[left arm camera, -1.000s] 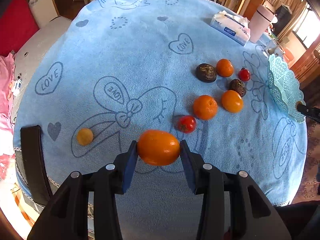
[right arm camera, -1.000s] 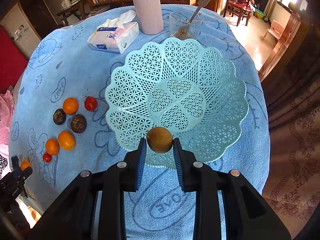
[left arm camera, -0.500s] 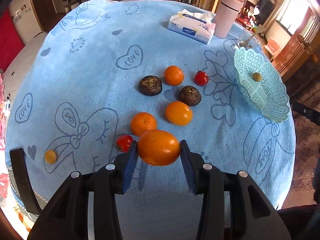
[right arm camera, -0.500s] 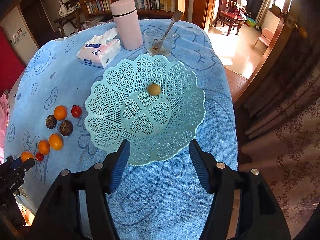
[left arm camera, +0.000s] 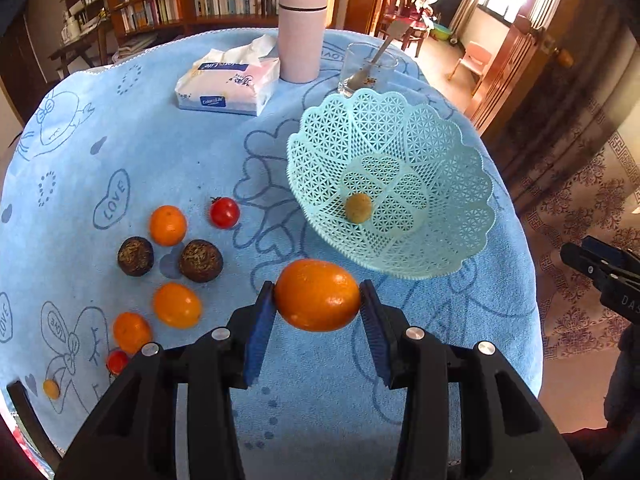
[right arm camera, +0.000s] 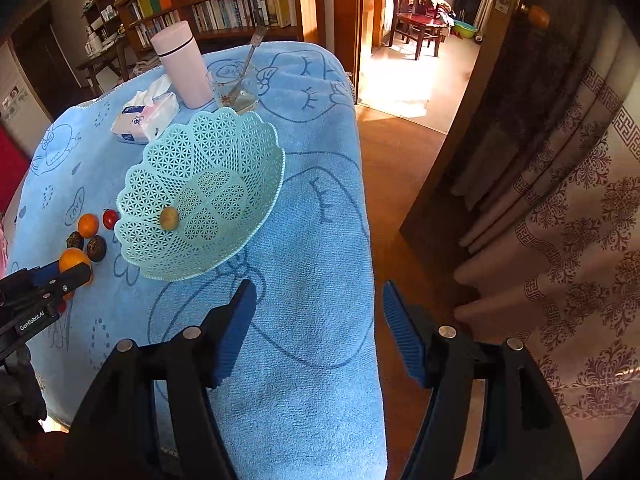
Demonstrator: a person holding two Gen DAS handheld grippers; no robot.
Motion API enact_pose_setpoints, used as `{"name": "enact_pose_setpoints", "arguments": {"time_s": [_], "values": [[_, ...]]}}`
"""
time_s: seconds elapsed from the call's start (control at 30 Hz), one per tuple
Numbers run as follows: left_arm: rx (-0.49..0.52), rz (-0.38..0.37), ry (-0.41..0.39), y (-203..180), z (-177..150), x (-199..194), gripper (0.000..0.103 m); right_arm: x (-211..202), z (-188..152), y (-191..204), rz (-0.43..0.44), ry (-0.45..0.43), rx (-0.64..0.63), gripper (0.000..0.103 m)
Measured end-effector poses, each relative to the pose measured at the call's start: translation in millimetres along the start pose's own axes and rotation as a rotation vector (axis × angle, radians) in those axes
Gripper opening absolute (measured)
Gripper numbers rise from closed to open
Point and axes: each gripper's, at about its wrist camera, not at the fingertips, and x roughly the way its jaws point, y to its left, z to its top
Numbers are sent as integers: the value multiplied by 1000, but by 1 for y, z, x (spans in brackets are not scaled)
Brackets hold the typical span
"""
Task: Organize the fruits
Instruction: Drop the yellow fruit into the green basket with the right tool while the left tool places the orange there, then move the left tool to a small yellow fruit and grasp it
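We see the left claw (left arm camera: 318,300) clamped on an orange (left arm camera: 317,295) above the surface (left arm camera: 160,140), just short of the basket (left arm camera: 452,200) (one small fruit (left arm camera: 358,208), perhaps a kiwi, lies inside). The right claw (right arm camera: 318,316) gapes empty.

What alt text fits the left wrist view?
Left gripper clamps a large orange citrus fruit above the blue cloth, near a mint lattice plastic basket holding one small tan fruit; more fruits lie left.
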Motion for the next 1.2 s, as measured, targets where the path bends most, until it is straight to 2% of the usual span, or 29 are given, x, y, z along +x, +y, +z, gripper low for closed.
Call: {"name": "enact_pose_setpoints", "arguments": {"time_s": [0.27,0.4,0.43,0.5,0.57,0.9,1.2], "values": [[31,-55,-10,-47,35,21,43,-7,-11,-44,-33,-1,57,67],[34,-57,-8,-61,44,29,45,-8,-15,-56,-36,2,71,67],[30,-54,-10,-63,45,28,48,-9,-16,-58,-36,2,74,67],[14,-47,-25,-64,47,25,74,-10,-17,-62,-36,3,81,67],[-4,-45,-39,-62,48,20,76,-10,-19,-65,-31,3,88,67],[-132,22,-79,-12,41,-14,79,-5,-12,-51,23,-10,90,67],[-261,106,-108,53,11,-50,79,-2,-6,-8,84,-20,31,67]]}}
